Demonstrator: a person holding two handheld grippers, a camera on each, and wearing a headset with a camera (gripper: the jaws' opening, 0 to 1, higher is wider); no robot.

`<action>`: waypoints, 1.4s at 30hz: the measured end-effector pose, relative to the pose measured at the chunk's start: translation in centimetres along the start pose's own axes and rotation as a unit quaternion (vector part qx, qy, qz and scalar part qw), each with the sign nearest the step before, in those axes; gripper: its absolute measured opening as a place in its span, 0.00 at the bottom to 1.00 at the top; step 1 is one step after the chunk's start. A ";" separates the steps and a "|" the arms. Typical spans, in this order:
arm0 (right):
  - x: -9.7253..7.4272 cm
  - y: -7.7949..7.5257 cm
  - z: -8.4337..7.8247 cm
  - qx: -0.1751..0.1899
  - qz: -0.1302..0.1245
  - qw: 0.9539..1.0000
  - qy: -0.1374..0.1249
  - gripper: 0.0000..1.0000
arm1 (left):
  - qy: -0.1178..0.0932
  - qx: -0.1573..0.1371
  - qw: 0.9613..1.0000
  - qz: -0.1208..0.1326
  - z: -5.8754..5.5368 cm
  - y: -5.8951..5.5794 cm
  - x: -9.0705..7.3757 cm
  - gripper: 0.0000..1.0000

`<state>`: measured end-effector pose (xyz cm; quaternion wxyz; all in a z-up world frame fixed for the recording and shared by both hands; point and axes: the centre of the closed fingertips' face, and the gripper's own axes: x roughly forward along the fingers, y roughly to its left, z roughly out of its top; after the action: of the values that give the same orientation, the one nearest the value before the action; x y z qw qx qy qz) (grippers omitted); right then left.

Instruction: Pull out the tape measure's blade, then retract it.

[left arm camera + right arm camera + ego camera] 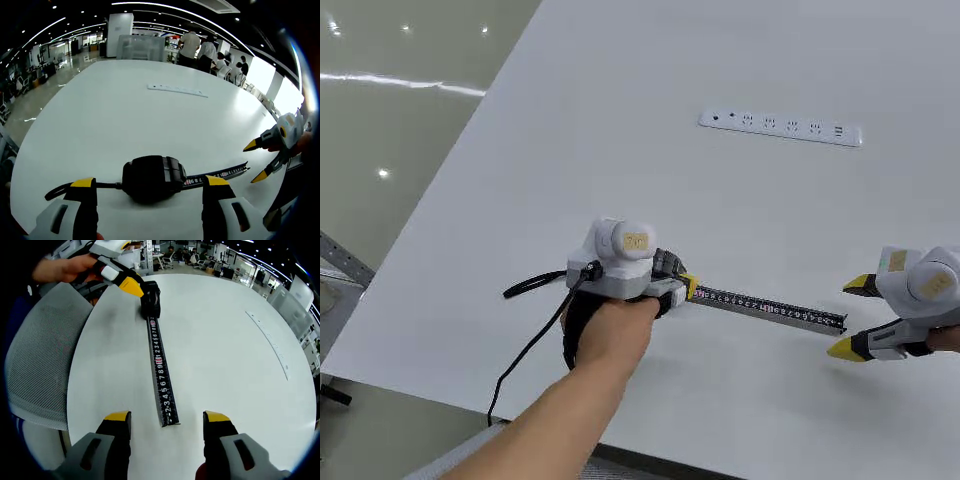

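Inside left tool (149,182): tape measure (150,172).

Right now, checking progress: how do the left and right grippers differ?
The left gripper is at the tape measure case, the right gripper at the free end of the blade. The case takes up much of the left jaws' gap; the thin blade leaves the right jaws' gap mostly bare. Both are open, gripping nothing.

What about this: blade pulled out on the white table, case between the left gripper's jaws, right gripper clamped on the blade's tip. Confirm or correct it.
Not clamped: the right gripper is open, its jaws standing apart on either side of the blade's tip without touching it, as the right gripper view shows. The rest holds.
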<state>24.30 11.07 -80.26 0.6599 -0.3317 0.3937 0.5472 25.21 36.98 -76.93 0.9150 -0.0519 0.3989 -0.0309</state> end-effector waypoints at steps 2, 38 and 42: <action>0.2 0.0 -0.1 -0.006 0.002 1.000 0.002 0.52 | 0.002 0.000 1.000 0.001 0.0 0.0 0.2 0.83; 1.4 -0.1 -1.6 -0.057 0.047 0.997 0.022 0.16 | 0.022 -0.021 1.000 0.000 -1.2 -0.1 2.9 0.77; 1.4 -0.2 -1.6 -0.058 0.048 0.997 0.023 0.14 | 0.021 -0.019 1.000 0.001 -1.2 -0.1 2.9 0.76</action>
<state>24.34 10.31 -82.19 0.6034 -0.3630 0.3918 0.5921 26.34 36.51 -79.81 0.9053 -0.0686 0.4185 -0.0238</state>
